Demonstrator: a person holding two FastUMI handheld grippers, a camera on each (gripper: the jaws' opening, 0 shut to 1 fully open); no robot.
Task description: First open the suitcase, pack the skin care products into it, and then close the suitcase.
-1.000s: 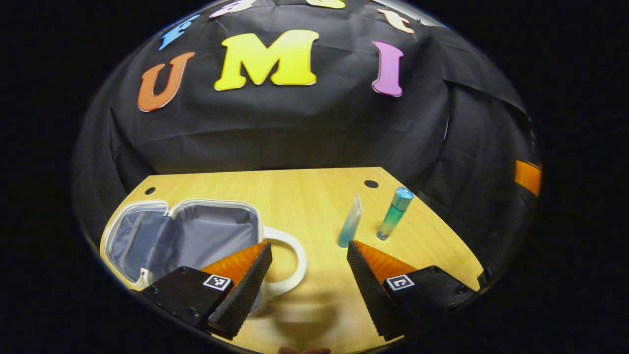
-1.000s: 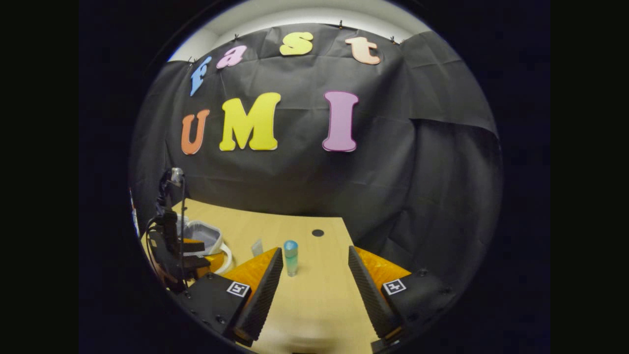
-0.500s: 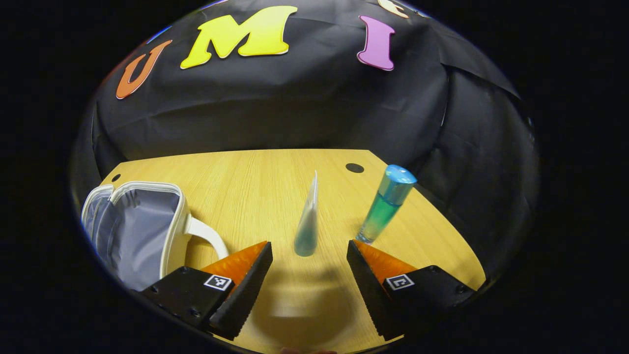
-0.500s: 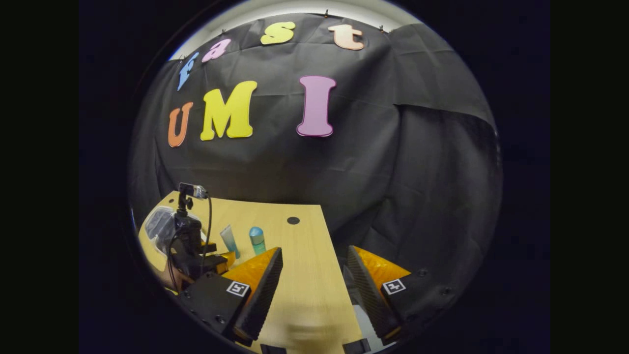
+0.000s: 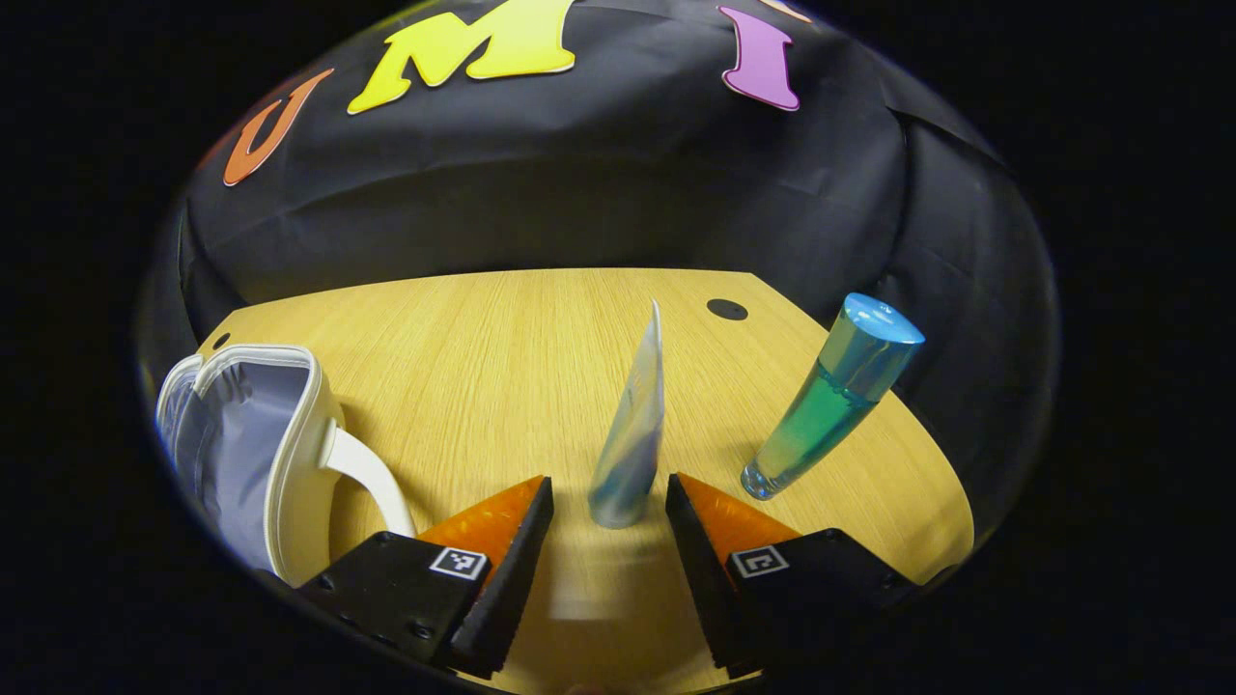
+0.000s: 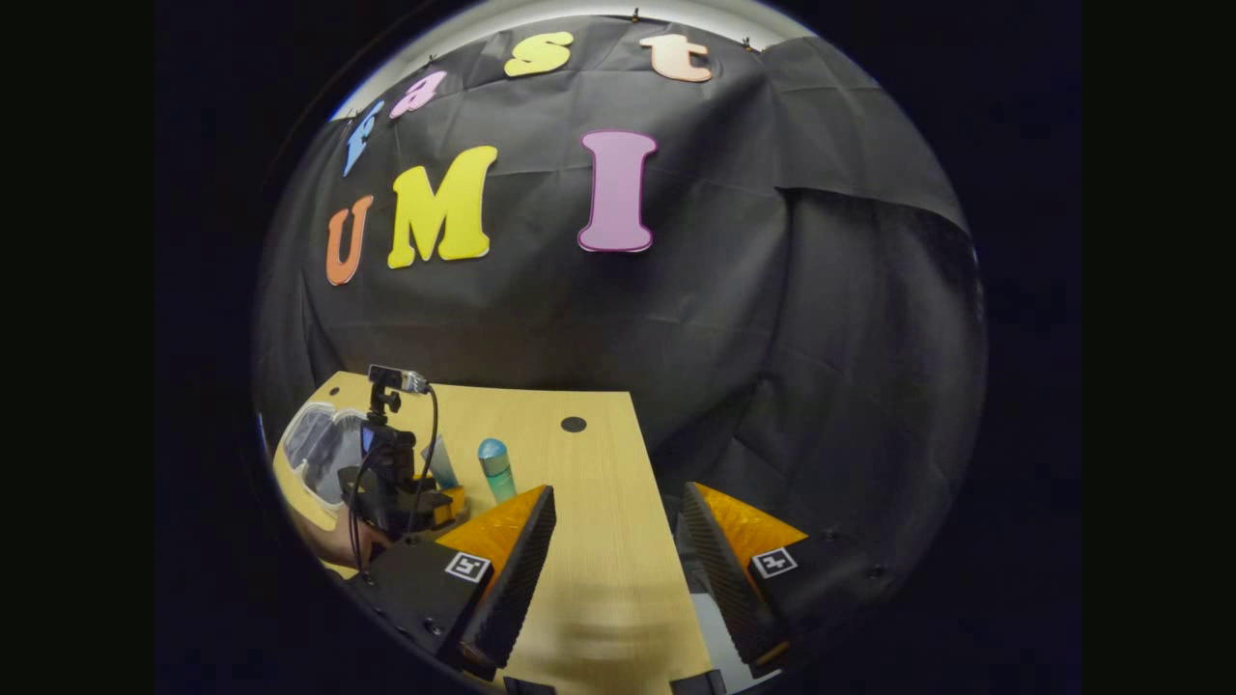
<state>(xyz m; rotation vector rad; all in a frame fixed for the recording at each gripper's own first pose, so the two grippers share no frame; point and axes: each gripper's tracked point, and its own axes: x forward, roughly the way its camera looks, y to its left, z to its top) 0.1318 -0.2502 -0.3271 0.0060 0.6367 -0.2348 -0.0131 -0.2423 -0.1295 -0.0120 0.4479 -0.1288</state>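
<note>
Between the left gripper's (image 5: 600,502) parted fingers stands a tube (image 5: 632,434), untouched; the right gripper (image 6: 618,512) also gapes; the suitcase (image 5: 246,439) is partly cut off.

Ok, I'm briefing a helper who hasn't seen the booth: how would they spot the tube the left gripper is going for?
On the wooden table, look right of the open white suitcase, straight ahead of the left gripper. The squeeze tube stands cap-down between its open fingers. Unlike the round blue-capped bottle to its right, it is pale and tapers to a flat, thin top edge.
</note>
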